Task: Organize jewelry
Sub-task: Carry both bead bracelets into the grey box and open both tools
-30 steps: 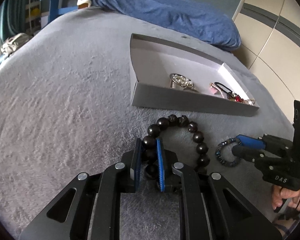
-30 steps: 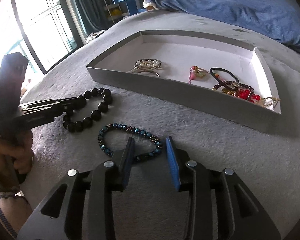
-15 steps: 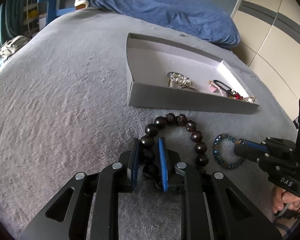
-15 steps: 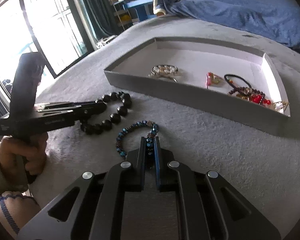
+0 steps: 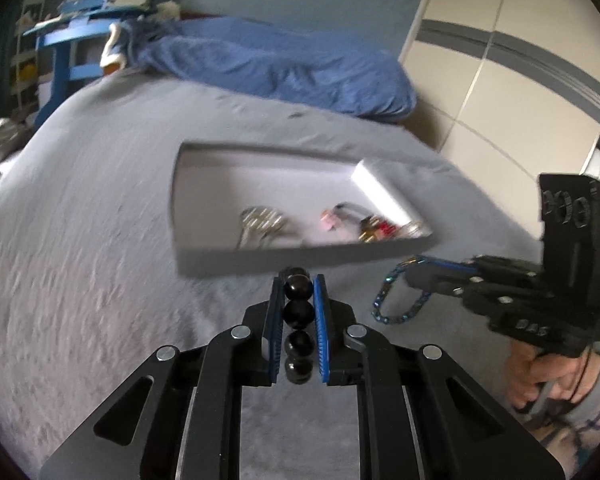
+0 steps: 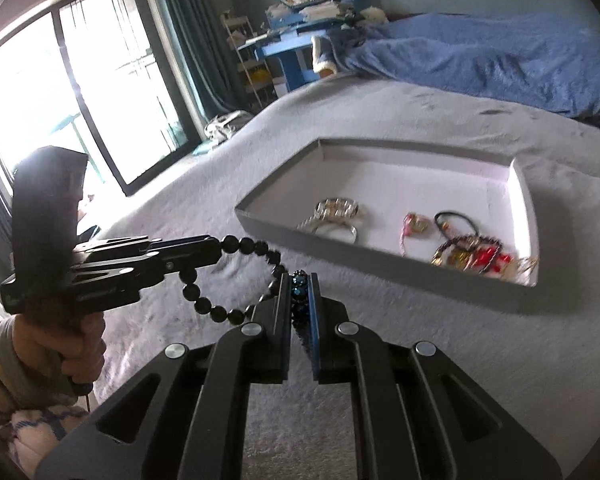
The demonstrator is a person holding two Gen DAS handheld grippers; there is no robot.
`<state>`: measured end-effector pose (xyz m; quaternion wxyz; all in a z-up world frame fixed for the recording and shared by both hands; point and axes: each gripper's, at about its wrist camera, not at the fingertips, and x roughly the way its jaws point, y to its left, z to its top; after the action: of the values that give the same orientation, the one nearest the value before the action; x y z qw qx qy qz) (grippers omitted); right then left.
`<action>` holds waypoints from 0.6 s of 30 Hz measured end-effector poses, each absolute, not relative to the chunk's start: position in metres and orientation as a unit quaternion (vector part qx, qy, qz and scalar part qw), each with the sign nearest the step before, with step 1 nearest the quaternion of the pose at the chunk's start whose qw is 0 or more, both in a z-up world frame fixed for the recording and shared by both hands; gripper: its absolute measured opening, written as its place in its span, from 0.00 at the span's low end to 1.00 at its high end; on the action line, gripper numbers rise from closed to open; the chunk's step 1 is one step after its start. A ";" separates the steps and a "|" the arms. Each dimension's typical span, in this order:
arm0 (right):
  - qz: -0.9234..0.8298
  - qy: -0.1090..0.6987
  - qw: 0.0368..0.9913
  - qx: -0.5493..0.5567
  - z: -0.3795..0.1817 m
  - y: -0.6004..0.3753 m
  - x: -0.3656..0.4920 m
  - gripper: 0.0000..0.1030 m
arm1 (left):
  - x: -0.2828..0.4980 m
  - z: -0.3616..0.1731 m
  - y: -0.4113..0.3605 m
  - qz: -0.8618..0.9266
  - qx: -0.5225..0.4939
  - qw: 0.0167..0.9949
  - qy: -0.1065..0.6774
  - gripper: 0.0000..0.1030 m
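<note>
Bracelets are in both grips, clear of the grey bedspread [image 5: 80, 280], short of the tray [image 6: 380, 268].

Left side: the left gripper [image 5: 299, 292] is clamped on the black bead bracelet [image 5: 298, 312], several beads stacked between its blue pads. Seen from the right wrist, the rest of that loop hangs free below the jaws and swings close to the other tool.

Right side: the right gripper [image 6: 300, 294] is closed tight on the blue bead bracelet [image 6: 300, 292]; its jaws came together within the last second and the beads are pinched between them. The left wrist view shows this loop [image 5: 400, 296] dangling beneath the fingers.

Recommended handling, as a judgement: carry each loop over the tray's near wall high enough that the hanging part clears the rim, keep the two loops apart so they do not tangle, and release over bare floor in the tray's left half, away from the pearl bracelet [image 6: 336, 210] and the tangle of red and gold pieces [image 6: 472, 254] at the right.

View comparison: the left wrist picture is blurred, so the tray contents are read reliably only from the right wrist. Only the right wrist shows the window and the person's left hand [image 6: 76, 344] on its handle; only the left wrist shows the right hand [image 5: 532, 376] and the tiled wall.
</note>
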<state>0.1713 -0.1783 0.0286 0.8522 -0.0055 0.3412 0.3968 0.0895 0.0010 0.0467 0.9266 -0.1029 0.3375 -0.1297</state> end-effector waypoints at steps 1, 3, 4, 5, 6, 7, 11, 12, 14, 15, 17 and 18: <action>0.395 0.340 0.853 -0.002 0.031 -0.180 0.173 0.07 | 0.091 0.051 -0.001 -0.134 -0.105 0.927 0.333 0.15; 0.391 0.337 0.857 0.008 0.036 -0.188 0.177 0.07 | 0.095 0.064 -0.003 -0.143 -0.113 0.929 0.323 0.15; 0.388 0.335 0.858 0.012 0.038 -0.191 0.179 0.07 | 0.099 0.069 -0.004 -0.146 -0.116 0.929 0.319 0.14; 0.384 0.333 0.861 0.015 0.042 -0.195 0.183 0.07 | 0.102 0.074 -0.004 -0.147 -0.117 0.930 0.315 0.15; 0.381 0.332 0.863 0.017 0.045 -0.197 0.186 0.07 | 0.105 0.078 -0.004 -0.146 -0.117 0.931 0.312 0.15; 0.378 0.330 0.865 0.020 0.050 -0.201 0.191 0.07 | 0.109 0.084 -0.004 -0.146 -0.117 0.933 0.308 0.14; 0.365 0.325 0.872 0.019 0.060 -0.209 0.203 0.07 | 0.124 0.100 -0.005 -0.145 -0.112 0.937 0.296 0.15; 0.361 0.325 0.874 0.019 0.062 -0.211 0.208 0.07 | 0.129 0.104 -0.005 -0.147 -0.110 0.938 0.294 0.14; 0.353 0.325 0.877 0.023 0.065 -0.214 0.218 0.07 | 0.137 0.108 -0.006 -0.148 -0.109 0.939 0.290 0.14; 0.350 0.325 0.878 0.025 0.066 -0.215 0.222 0.07 | 0.141 0.109 -0.008 -0.150 -0.106 0.939 0.290 0.14; 0.342 0.329 0.880 0.027 0.066 -0.217 0.232 0.07 | 0.150 0.110 -0.012 -0.151 -0.098 0.940 0.291 0.15; 0.340 0.330 0.880 0.026 0.065 -0.216 0.235 0.07 | 0.157 0.109 -0.016 -0.151 -0.092 0.939 0.294 0.14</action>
<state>0.2354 -0.2157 0.0652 0.8803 0.0263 0.3298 0.3400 0.1569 -0.0157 0.1091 0.9392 -0.0922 0.2942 -0.1508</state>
